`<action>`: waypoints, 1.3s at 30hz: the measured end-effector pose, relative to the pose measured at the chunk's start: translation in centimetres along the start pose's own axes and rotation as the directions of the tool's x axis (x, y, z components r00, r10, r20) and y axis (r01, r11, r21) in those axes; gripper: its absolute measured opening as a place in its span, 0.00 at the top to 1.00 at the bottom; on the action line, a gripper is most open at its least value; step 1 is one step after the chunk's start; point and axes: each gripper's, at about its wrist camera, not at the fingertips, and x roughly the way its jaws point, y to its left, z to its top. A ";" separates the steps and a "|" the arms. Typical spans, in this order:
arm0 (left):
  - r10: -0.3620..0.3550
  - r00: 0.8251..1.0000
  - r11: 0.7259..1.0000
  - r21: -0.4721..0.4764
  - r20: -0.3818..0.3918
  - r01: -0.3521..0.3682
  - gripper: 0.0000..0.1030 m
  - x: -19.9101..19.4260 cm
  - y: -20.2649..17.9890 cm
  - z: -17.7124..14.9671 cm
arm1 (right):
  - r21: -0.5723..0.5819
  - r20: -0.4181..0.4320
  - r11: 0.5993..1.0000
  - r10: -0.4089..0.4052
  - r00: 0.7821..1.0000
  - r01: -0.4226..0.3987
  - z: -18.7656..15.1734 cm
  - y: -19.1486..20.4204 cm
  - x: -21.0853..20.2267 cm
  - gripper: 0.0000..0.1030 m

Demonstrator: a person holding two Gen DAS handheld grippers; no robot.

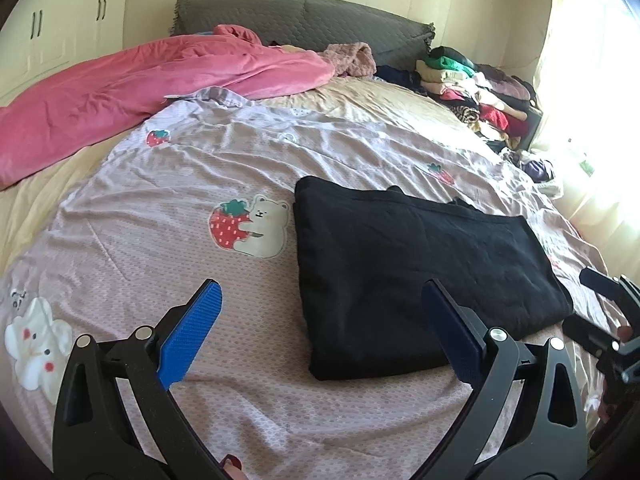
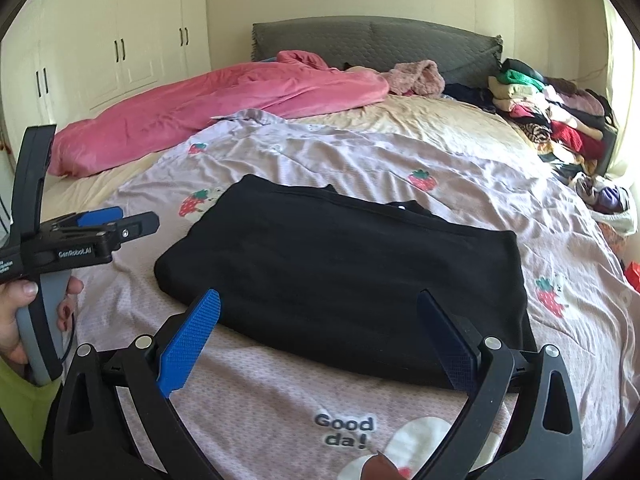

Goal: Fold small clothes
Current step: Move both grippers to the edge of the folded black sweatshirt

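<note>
I hold both tools above the near edge of the bed (image 1: 280, 420), which is covered by a lilac printed sheet (image 1: 160, 220). The left tool (image 1: 320, 320) has its jaws spread wide and grips nothing. The right tool (image 2: 320, 328) is equally wide open and empty. In the right wrist view the left tool appears side-on at the left edge, with a hand (image 2: 16, 320) around its grip.

The black garment (image 2: 340, 272) lies flat on the sheet, directly ahead of the right tool and ahead and to the right of the left tool. It forms a compact rectangle with a thick rounded edge on its left side, so I judge it already folded at least once. A neckline or seam shows along its far edge.

Procedure for the step in hand, as I judge it:

1. Select one short edge of the black garment and bring one tool to each of its corners.
2. Lower each tool until one finger slides under all layers. The fabric is thick; a shallow bite risks taking only the top layer.
3. Close both tools together, lift just clear of the sheet and carry the edge across to the opposite side.
4. Align the edges before release.

Avoid pinching the lilac printed sheet, which is loose and wrinkled. The pile of clothes (image 2: 552, 120) at the far right corner stands well apart.
</note>
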 end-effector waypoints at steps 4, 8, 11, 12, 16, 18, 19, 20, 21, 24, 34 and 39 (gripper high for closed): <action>0.001 1.000 1.000 -0.027 0.003 -0.001 0.09 -0.1 0.9 0.2 | -0.029 -0.009 0.999 0.013 1.000 -0.013 0.1 1.4 0.5 0.05; 0.006 1.000 0.999 -0.050 0.008 -0.005 0.09 -0.2 1.8 0.3 | -0.060 -0.018 0.998 0.025 1.000 -0.027 0.3 2.6 1.0 0.05; 0.012 1.000 0.998 -0.067 0.006 -0.011 0.09 -0.2 2.2 0.3 | -0.088 -0.025 0.995 0.038 0.999 -0.040 0.3 3.7 1.6 0.05; 0.014 1.000 0.997 -0.070 0.005 -0.014 0.09 -0.2 2.4 0.4 | -0.094 -0.028 0.995 0.041 0.999 -0.043 0.3 3.9 1.7 0.05; 0.027 1.000 0.996 -0.082 0.004 -0.026 0.09 -0.1 2.9 0.5 | -0.121 -0.044 0.991 0.051 0.998 -0.056 0.3 5.0 2.8 0.05; 0.034 0.999 0.995 -0.089 0.002 -0.034 0.09 0.0 3.1 0.5 | -0.135 -0.053 0.989 0.056 0.997 -0.062 0.1 5.6 3.4 0.05; 0.039 0.999 0.995 -0.091 -0.002 -0.039 0.09 0.2 3.2 0.6 | -0.142 -0.057 0.988 0.057 0.997 -0.064 0.1 5.9 3.7 0.05; 0.044 0.999 0.995 -0.092 -0.006 -0.044 0.09 0.3 3.3 0.6 | -0.150 -0.064 0.986 0.059 0.996 -0.068 -0.1 6.2 4.1 0.05; 0.048 0.999 0.994 -0.093 -0.010 -0.049 0.09 0.5 3.4 0.6 | -0.156 -0.069 0.985 0.060 0.996 -0.070 -0.2 6.4 4.5 0.05; 0.058 0.998 0.994 -0.094 -0.023 -0.060 0.09 0.9 3.6 0.8 | -0.166 -0.088 0.983 0.064 0.994 -0.078 -0.5 6.9 5.7 0.05; 0.091 0.993 0.993 -0.073 -0.069 -0.096 0.09 2.7 3.7 0.8 | -0.223 -0.126 0.970 0.065 0.990 -0.092 -1.4 8.0 8.9 0.05; 0.104 0.991 0.992 -0.066 -0.084 -0.109 0.09 3.3 3.8 0.7 | -0.238 -0.138 0.967 0.057 0.989 -0.089 -2.0 8.2 10.0 0.05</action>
